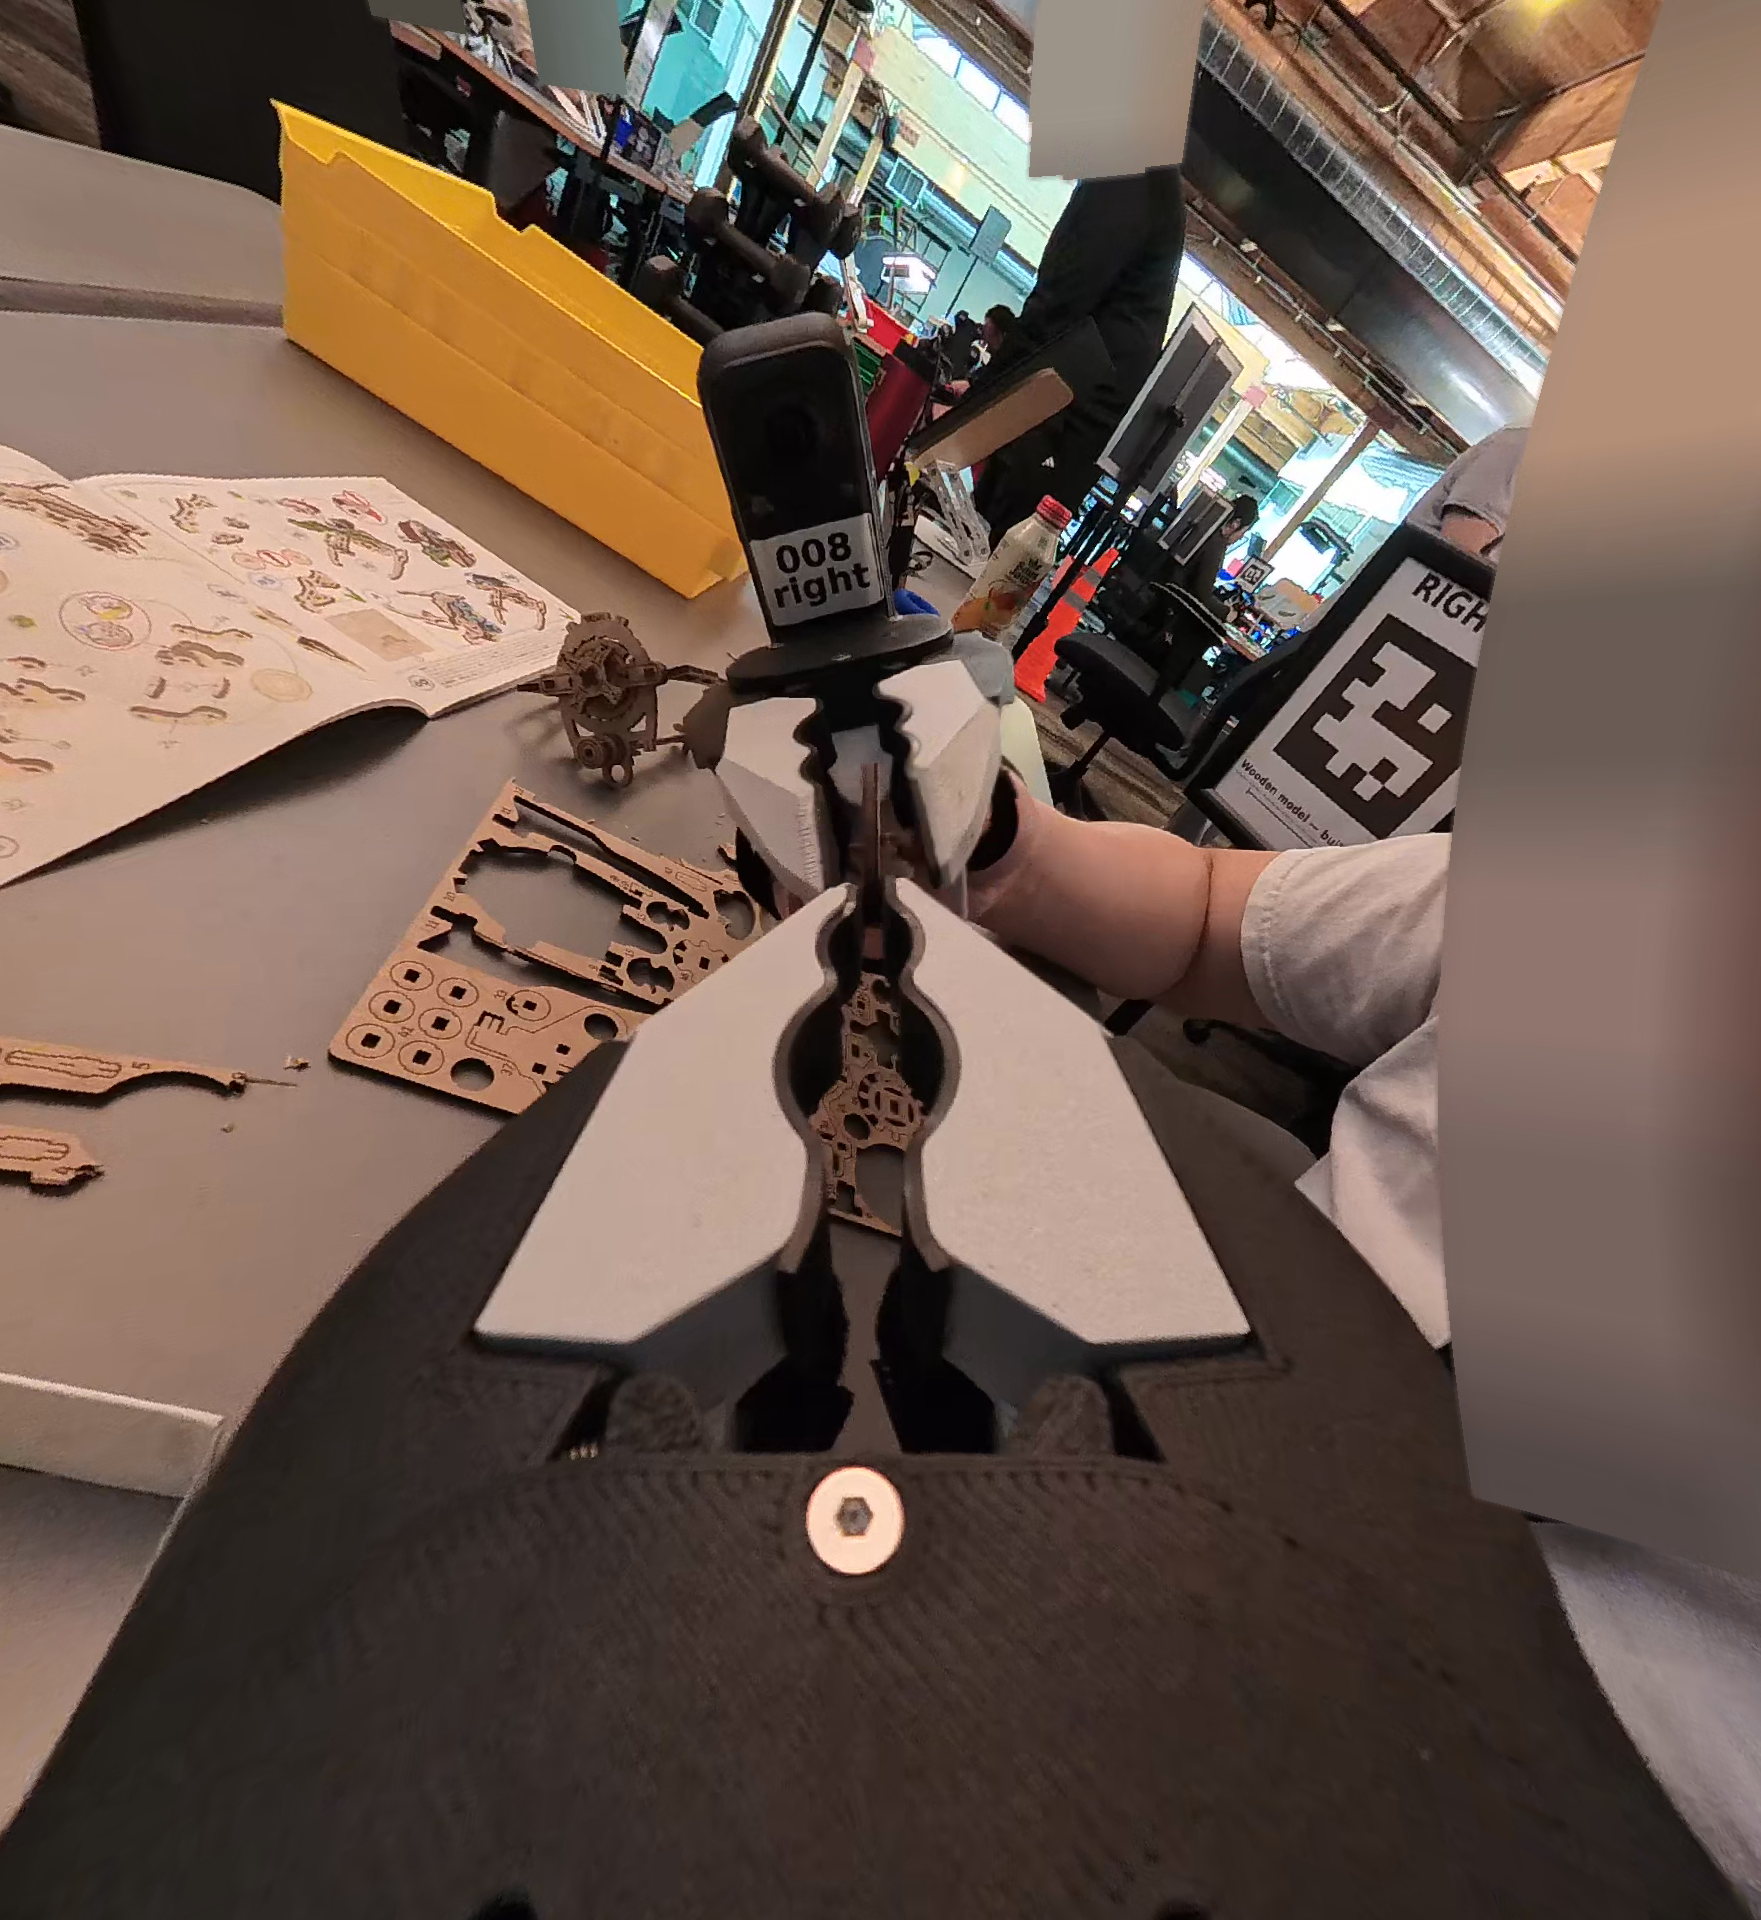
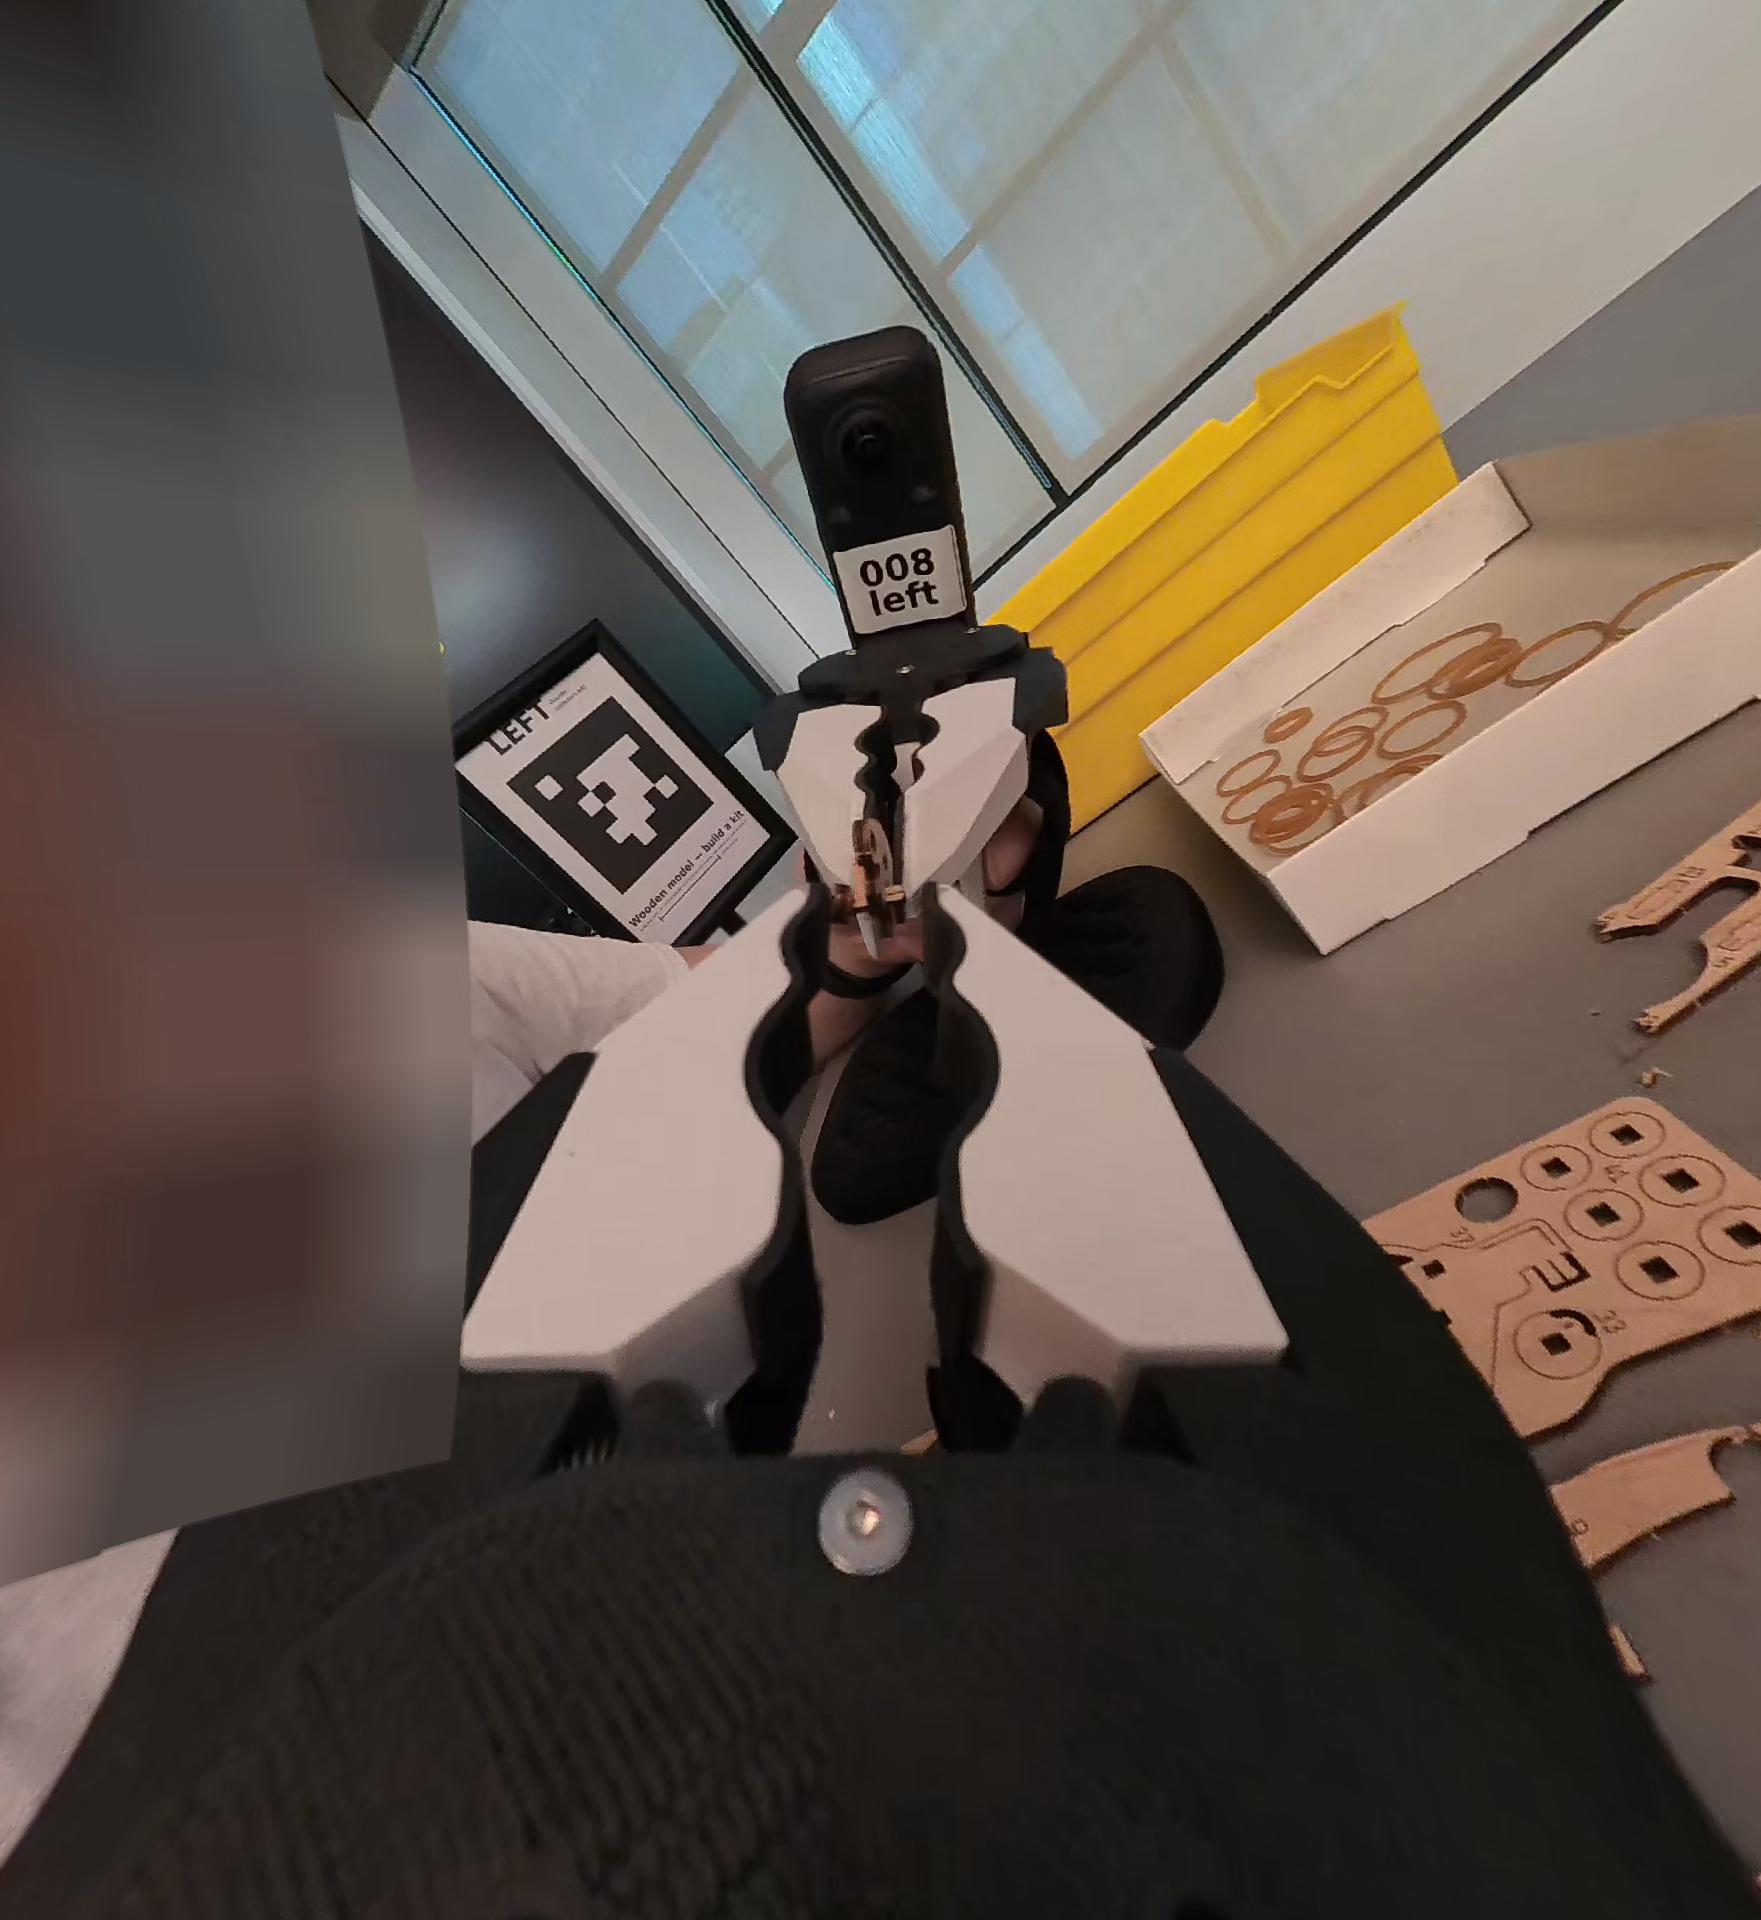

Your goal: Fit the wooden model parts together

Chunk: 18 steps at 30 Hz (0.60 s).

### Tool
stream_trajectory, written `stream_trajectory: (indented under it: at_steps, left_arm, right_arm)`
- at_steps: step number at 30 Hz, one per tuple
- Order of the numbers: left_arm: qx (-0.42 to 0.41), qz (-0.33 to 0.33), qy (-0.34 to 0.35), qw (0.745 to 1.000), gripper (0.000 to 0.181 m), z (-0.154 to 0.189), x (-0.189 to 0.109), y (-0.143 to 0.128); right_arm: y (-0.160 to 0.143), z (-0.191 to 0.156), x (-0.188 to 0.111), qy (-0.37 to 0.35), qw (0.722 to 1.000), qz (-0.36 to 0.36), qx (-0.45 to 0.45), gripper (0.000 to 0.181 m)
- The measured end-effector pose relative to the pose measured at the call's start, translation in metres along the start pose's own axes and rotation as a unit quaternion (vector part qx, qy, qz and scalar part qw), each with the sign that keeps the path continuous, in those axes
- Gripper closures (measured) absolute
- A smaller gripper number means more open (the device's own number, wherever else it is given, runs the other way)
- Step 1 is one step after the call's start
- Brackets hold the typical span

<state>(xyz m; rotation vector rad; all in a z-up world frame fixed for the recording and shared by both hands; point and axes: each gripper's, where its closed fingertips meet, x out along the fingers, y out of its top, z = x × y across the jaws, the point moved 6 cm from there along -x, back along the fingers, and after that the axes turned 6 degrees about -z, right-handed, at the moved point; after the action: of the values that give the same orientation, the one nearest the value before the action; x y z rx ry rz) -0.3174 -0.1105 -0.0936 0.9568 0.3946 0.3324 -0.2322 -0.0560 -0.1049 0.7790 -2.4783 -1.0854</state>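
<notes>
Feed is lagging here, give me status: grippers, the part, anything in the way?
Left gripper shut on flat wooden part. Right gripper tip to tip with it, grip unclear. Cut-out wooden sheet on the table below, nothing between the tips.

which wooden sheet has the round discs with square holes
The sheet nearest the grippers: its corner holds rows of discs; the strip farther left has only long slots.

bright, even daylight from big windows (image 2: 751, 260) | soft shadows on worktop (image 1: 180, 935) | fisheye warp at edges | close foreground slightly soft
</notes>
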Motion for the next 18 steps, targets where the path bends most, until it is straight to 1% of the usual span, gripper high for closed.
stream_trajectory:
  at_steps: [10, 13, 18]
  left_arm:
    - [-0.02, 0.002, -0.007, 1.0, 0.18, 0.0006, 0.0009, -0.0007]
    - [-0.024, 0.006, -0.014, 1.0, 0.18, 0.0018, 0.0009, -0.0003]
    - [0.001, -0.001, -0.015, 1.0, 0.179, 0.0042, 0.0022, -0.001]
  right_arm:
    - [-0.0004, -0.0007, -0.0002, -0.004, 1.0, -0.009, -0.027, 0.168]
    - [0.0002, -0.0015, -0.0004, 0.005, 1.0, -0.007, -0.019, 0.168]
    - [-0.0013, -0.0017, -0.0017, 0.012, 0.999, -0.012, -0.028, 0.169]
